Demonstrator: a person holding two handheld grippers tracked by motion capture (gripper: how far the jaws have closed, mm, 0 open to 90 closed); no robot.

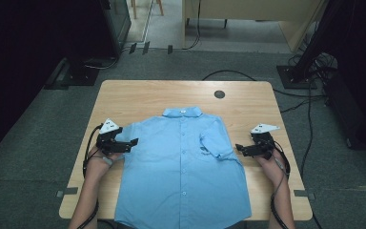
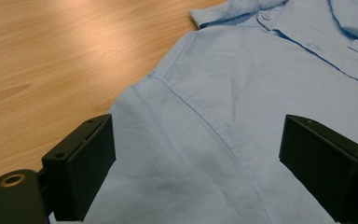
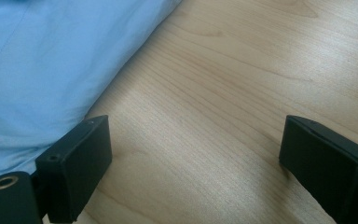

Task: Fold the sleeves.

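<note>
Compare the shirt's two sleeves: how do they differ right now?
The left sleeve lies spread flat outward, with the left gripper open over it; the right sleeve is folded in across the shirt front, and the right gripper is open over bare table beside it. Both are short and light blue.

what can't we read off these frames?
- Shirt hem: cut off by the bottom edge of the high view.
- Right sleeve: folded over the front, hiding the fabric under it.
- Collar label: too small to read.
- Left tongs, open: whether they touch the cloth isn't clear in the left gripper view.
- Right tongs, open over bare table: height unclear.
</note>
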